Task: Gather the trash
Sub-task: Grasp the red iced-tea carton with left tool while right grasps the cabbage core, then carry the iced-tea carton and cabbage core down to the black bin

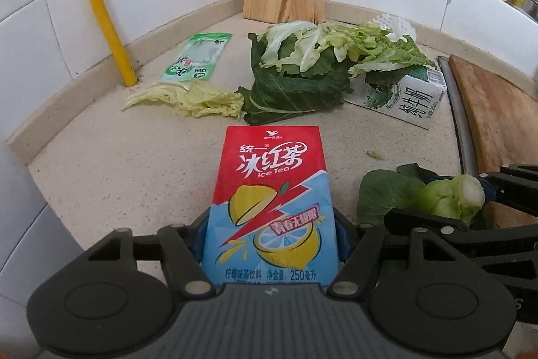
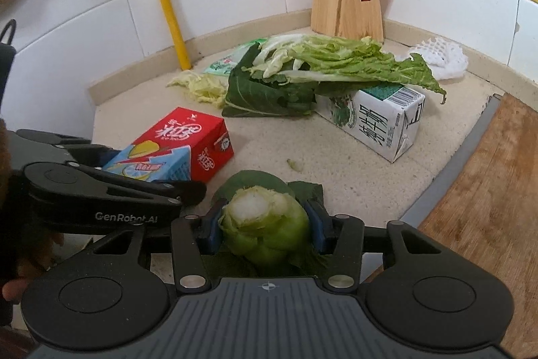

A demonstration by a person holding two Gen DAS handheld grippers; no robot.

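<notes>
The ice tea carton (image 1: pixel 272 207) is clamped between the blue pads of the left gripper (image 1: pixel 272 238), its far end resting on or just above the worktop (image 1: pixel 134 164) near the front edge; which of the two cannot be told. Just beside it, towards the wooden cutting board (image 2: pixel 487 190), the cabbage stump (image 2: pixel 265 224) is pinched in the jaws of the right gripper (image 2: pixel 265 231), with dark leaves trailing beneath it. Two pieces of trash are thus judged to be in hand, and the pick-up step is taken as complete for both. More trash is left towards the back corner: a heap of cabbage leaves (image 2: pixel 322 69) draped over a milk carton (image 2: pixel 380 120), a pale leaf scrap (image 1: pixel 188 98), a green wrapper (image 1: pixel 198 59) by the yellow pipe (image 1: pixel 101 2), and a white foam net (image 2: pixel 440 59). No bin is seen in either view, so the next move calls for both loads to be lifted clear and carried off the worktop, with the grips kept firm on the smooth carton and the rounded stump.
</notes>
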